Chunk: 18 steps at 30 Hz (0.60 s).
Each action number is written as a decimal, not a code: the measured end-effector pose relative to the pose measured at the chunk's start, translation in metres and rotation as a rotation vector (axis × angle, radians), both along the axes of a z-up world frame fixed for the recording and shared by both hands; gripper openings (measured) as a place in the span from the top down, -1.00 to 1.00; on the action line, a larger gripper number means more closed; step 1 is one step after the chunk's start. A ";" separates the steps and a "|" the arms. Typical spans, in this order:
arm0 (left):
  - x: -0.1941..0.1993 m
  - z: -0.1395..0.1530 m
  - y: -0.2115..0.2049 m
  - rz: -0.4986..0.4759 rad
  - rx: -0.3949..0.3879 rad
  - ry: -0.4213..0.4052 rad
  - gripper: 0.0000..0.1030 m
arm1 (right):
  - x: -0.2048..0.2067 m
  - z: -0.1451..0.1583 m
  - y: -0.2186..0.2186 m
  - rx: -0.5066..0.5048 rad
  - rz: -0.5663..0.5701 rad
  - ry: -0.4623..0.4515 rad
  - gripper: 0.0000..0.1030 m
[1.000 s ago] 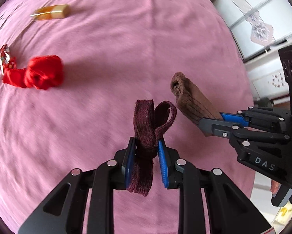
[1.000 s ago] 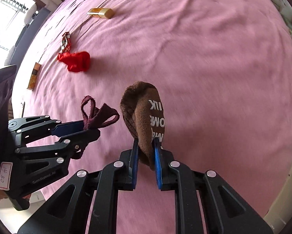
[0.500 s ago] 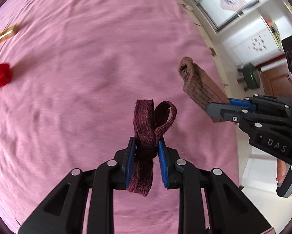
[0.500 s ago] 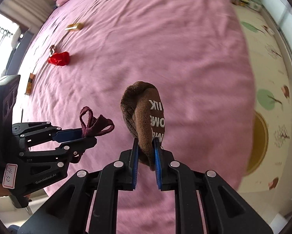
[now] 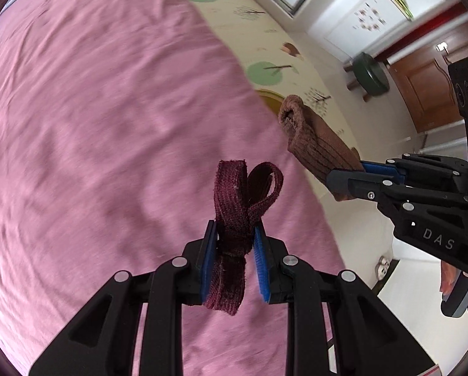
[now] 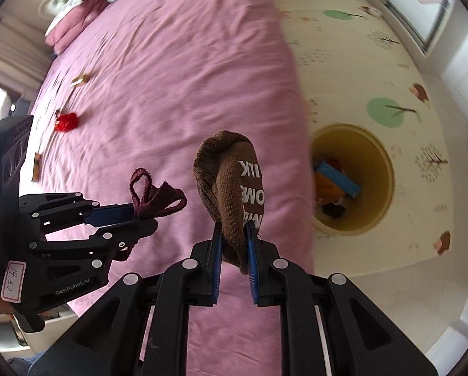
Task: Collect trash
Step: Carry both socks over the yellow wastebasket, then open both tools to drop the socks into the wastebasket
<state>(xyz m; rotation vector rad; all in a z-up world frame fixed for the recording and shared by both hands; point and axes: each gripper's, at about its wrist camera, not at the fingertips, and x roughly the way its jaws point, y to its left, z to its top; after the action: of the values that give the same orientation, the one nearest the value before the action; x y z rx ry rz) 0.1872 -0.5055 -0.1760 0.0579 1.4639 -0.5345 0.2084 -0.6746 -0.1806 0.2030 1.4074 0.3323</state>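
Note:
My left gripper (image 5: 235, 241) is shut on a dark maroon fabric strap (image 5: 238, 194) folded into loops, held above the pink bedspread (image 5: 93, 125). My right gripper (image 6: 234, 244) is shut on a brown sock (image 6: 230, 175) with white letters on its sole. In the right wrist view the left gripper (image 6: 130, 217) with the strap (image 6: 152, 199) hangs just left of the sock. In the left wrist view the right gripper (image 5: 352, 177) with the sock (image 5: 312, 141) is at the right. A yellow bin (image 6: 374, 153) with trash inside stands on the floor beside the bed.
A red crumpled piece (image 6: 66, 122), a gold wrapper (image 6: 80, 80) and a flat brown packet (image 6: 36, 169) lie far back on the bed. Pillows (image 6: 77, 3) sit at its head. A patterned play mat (image 6: 374, 62) covers the floor; a green stool (image 5: 370, 73) stands farther off.
Both grippers have swept sideways over the bed toward its edge, still gripping strap and sock. The floor mat and yellow bin have come into view; the red piece has receded.

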 end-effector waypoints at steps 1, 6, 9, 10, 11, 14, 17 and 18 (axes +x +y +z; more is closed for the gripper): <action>0.000 -0.001 -0.009 -0.011 -0.001 0.001 0.55 | -0.001 -0.001 -0.008 0.001 -0.013 0.000 0.72; 0.004 -0.003 -0.053 -0.087 0.000 0.003 0.55 | -0.007 -0.004 -0.049 -0.006 -0.071 -0.001 0.72; 0.007 -0.004 -0.077 -0.128 0.000 0.004 0.55 | -0.009 -0.008 -0.071 -0.018 -0.096 0.000 0.72; 0.008 -0.005 -0.084 -0.137 -0.001 0.006 0.55 | -0.009 -0.010 -0.080 -0.022 -0.106 -0.001 0.72; 0.010 -0.006 -0.092 -0.148 -0.001 0.010 0.55 | -0.008 -0.011 -0.086 -0.023 -0.113 -0.001 0.72; 0.018 -0.008 -0.117 -0.182 -0.002 0.011 0.55 | -0.004 -0.016 -0.108 -0.029 -0.145 0.008 0.72; 0.029 -0.009 -0.138 -0.214 -0.018 0.015 0.55 | 0.002 -0.019 -0.127 -0.037 -0.164 0.011 0.71; 0.032 -0.009 -0.145 -0.224 -0.025 0.015 0.54 | 0.004 -0.020 -0.132 -0.039 -0.167 0.014 0.71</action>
<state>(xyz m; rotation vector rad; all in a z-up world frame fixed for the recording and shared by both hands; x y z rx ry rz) 0.2188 -0.6507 -0.1849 0.1998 1.4732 -0.7362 0.2129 -0.8067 -0.2002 0.2896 1.3991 0.1654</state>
